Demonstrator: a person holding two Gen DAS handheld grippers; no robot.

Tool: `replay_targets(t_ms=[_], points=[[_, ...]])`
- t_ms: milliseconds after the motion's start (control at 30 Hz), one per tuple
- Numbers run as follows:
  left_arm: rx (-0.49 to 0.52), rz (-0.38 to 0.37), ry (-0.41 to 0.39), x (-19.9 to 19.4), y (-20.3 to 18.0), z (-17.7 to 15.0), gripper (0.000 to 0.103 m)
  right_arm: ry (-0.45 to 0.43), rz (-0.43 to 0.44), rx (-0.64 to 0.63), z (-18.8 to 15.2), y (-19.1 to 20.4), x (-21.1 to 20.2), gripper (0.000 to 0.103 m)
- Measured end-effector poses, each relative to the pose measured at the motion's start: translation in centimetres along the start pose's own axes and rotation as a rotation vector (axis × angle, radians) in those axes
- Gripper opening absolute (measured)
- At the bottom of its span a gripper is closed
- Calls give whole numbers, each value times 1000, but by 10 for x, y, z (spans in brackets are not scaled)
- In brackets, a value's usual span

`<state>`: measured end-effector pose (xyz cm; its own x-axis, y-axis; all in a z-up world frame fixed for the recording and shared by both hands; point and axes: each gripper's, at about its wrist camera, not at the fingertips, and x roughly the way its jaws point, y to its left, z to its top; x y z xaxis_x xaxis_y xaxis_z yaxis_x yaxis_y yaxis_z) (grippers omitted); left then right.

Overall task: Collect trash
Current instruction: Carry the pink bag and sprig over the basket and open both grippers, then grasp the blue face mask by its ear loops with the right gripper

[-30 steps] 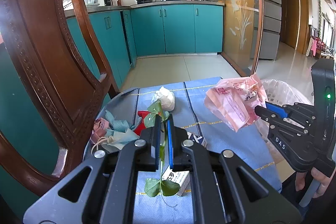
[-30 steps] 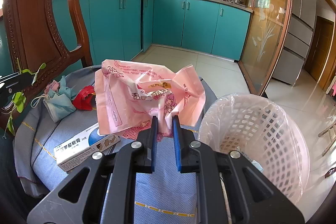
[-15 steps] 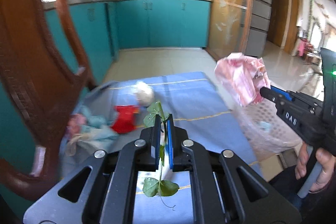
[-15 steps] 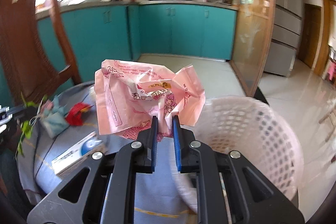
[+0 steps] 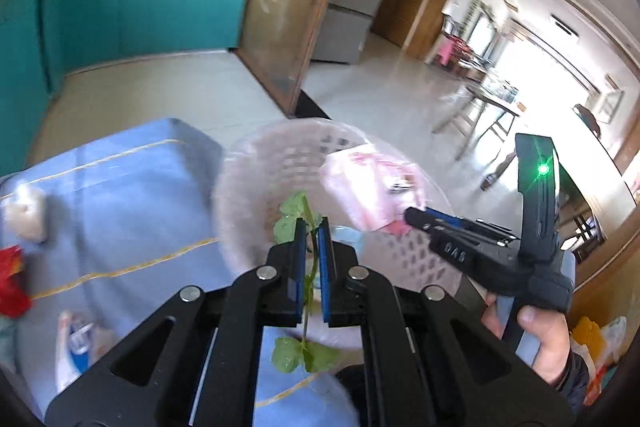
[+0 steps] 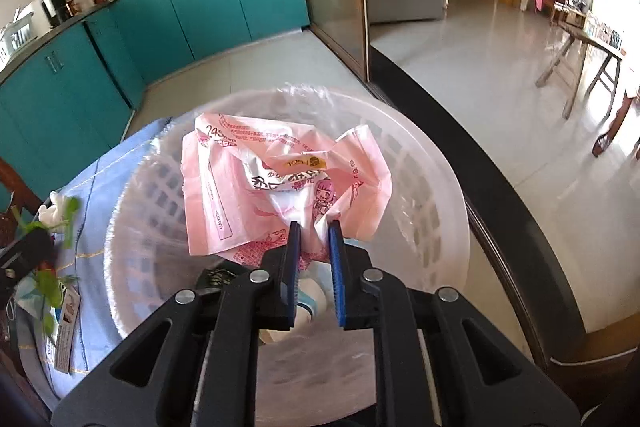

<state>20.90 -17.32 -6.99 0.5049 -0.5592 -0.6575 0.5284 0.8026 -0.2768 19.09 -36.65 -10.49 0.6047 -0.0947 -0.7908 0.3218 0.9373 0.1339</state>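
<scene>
A white slotted basket (image 5: 248,163) lined with clear plastic stands past the table's right edge. My left gripper (image 5: 311,227) is over its near rim, shut on a thin green sprig (image 5: 289,225) whose leaves stick out above and below the pads. My right gripper (image 6: 314,227) points down into the basket (image 6: 440,195). Its jaws are opening, and the crumpled pink wrapper (image 6: 248,187) is still pinched between the tips. In the left wrist view the right gripper (image 5: 408,217) carries the wrapper (image 5: 368,187) over the basket's middle.
The blue tablecloth (image 5: 120,195) still bears a white tissue wad (image 5: 28,215), a red wrapper (image 5: 12,283) and a small box (image 5: 76,339). A white cup (image 6: 308,303) lies in the basket. A hand (image 5: 540,331) holds the right gripper. A dark curved edge (image 6: 480,167) runs beside the basket.
Both grippers have swung right from over the table to over the basket and tipped downward. The sprig and the pink wrapper came along in their grips.
</scene>
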Motion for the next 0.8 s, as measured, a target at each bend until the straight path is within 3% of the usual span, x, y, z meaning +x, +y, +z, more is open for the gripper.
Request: replay_targets(t_ms=[33,67,100,167,200,267,333,500,633,767,800], points=[[2,-7,3,6,-1,2,10,1,-9,8,1,-2,1,22],[3,-15,7,13,-3,4,20,1,-16,19,2,-4,1,27],[4,-16,10,18,-5,5,37,2,-23,38,2,-7,1,32],[3,10,2,25,-6,8,57,1,-22,68,2,-9,0,37],[2,29,-9,24,-4,7,60,0,-16,72,2,-10,0,38],[2,66,-22,17,3,8,64,-4,-5,65,3,-10,-1,39],[-2,165,-47,1,16,3,66,-22,15,39,3,-4,-6,39],[-33,518,-81,-50,66,-29,69,-84,97,-62,5,27,-19,39],[-72,622,-35,-85,98,-72,70,-61,212,-172,7,75,-19,40],[-66,695,2,-130,108,-124,70,8,420,-380,2,164,-18,40],[-65,703,2,-137,108,-130,70,34,512,-456,-5,197,-20,40]])
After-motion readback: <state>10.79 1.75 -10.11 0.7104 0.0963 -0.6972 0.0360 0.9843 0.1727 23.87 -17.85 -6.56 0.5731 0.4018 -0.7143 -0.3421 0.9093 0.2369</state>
